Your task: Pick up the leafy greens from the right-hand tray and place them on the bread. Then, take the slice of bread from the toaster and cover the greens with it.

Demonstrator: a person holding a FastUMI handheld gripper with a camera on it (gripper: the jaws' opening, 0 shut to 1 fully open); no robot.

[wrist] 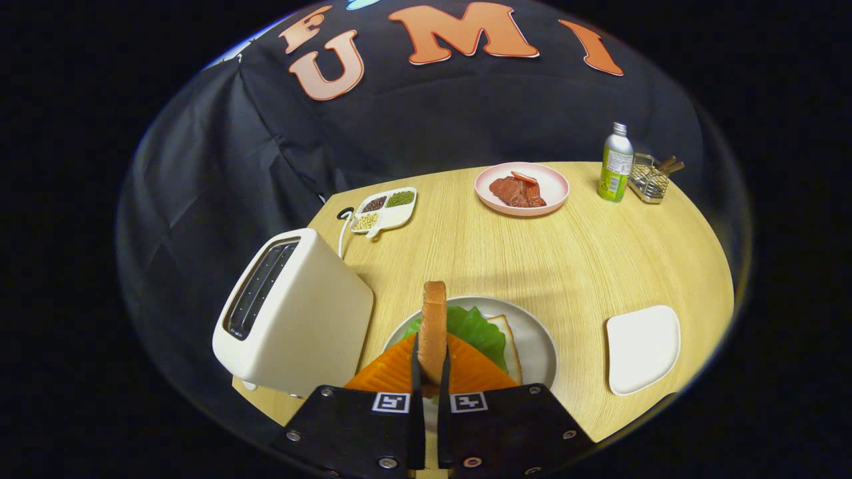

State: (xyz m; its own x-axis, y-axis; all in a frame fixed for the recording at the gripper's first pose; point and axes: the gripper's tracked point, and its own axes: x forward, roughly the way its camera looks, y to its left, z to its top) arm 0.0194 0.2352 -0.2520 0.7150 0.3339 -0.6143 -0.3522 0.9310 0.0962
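A: Where is the toasted slice of bread now?

B: It stands on its edge between the two fingers of the gripper. Both fingers press on its sides, so the gripper is closed on the slice. The brown crust points up and forward from the fingertips.

A: And what lies under it?

B: Just beyond the fingers is a round grey plate. On it lies a flat green lettuce leaf, and under the leaf a pale slice of bread shows at its right side. The held slice is above the near left part of this plate.

A: What is around the plate?

B: To the left, very near, is a cream-white toaster with an open slot on top. To the right is a small white square tray, with nothing on it. All stand on a light wooden table. Further away are a pink plate with red meat slices, a white divided dish with grains, a green and white bottle and a small wire basket.
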